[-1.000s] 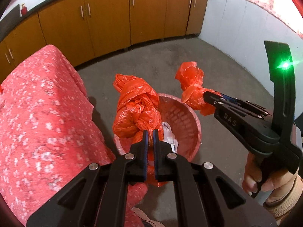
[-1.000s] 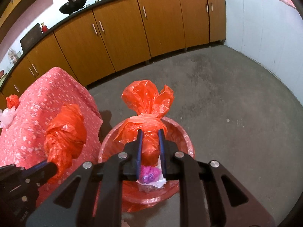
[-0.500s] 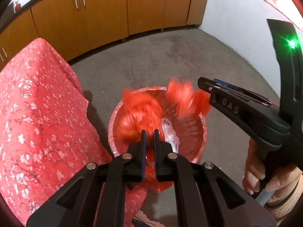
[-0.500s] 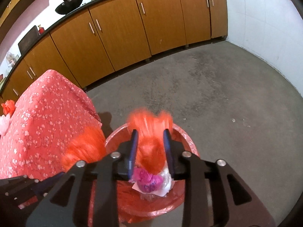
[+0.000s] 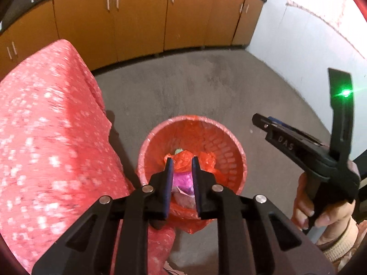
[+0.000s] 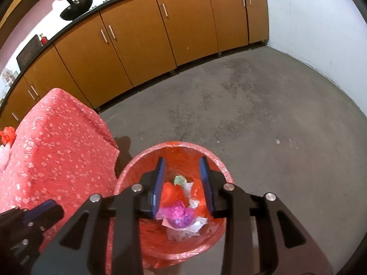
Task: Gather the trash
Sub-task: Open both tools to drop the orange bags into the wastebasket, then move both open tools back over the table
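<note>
A red mesh bin [image 5: 190, 118] lined with an orange bag stands on the floor beside the table. Two knotted orange trash bags [image 5: 206, 160] lie inside it on pink and white scraps [image 6: 179, 213]. My left gripper [image 5: 182, 160] hovers over the bin, its jaws opening, with nothing pressed between the pads. My right gripper [image 6: 182, 160] stands open above the bin's rim [image 6: 179, 144], and the orange bags [image 6: 170, 192] lie loose below it. The right gripper [image 5: 258, 119] also shows at the right of the left wrist view, held by a hand [image 5: 307, 206].
A table under a red flowered cloth [image 6: 57, 142] stands close on the bin's left, with another orange bag [image 6: 8, 135] at its far edge. Orange cabinets [image 6: 160, 34] line the back, with woks [image 6: 76, 11] on the counter. A white wall [image 5: 298, 57] bounds the grey floor on the right.
Both orange bags were let go and dropped from the grippers into the bin. Both pairs of jaws have spread apart. The left gripper's view has shifted, so the bin now sits more centred.
</note>
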Demonstrator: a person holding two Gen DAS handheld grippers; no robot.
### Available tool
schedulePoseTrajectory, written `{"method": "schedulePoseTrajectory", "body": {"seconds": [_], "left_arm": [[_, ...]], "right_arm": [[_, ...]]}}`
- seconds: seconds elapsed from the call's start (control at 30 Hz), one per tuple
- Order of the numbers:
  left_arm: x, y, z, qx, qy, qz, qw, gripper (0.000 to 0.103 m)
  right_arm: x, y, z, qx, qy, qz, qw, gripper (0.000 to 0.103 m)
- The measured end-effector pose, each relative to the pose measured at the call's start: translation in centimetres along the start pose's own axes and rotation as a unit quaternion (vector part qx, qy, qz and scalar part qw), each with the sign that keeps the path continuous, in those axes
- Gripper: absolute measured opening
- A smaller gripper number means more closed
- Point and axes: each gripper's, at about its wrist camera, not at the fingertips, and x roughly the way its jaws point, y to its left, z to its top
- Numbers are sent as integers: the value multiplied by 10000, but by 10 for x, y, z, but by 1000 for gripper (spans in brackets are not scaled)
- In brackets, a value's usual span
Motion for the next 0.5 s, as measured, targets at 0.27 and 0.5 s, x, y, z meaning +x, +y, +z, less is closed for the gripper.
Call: {"method": "schedulePoseTrajectory", "body": {"seconds": [0.27, 0.5], "left_arm": [[-76, 72, -17, -378, -646, 522, 9958, 27], [-143, 193, -49, -1186, -1014, 1478, 9766, 32]], "right_arm": [[-37, 97, 22, -736, -303, 620, 9949, 36], [-66, 248, 23, -1835, -479, 1555, 9695, 43]]}}
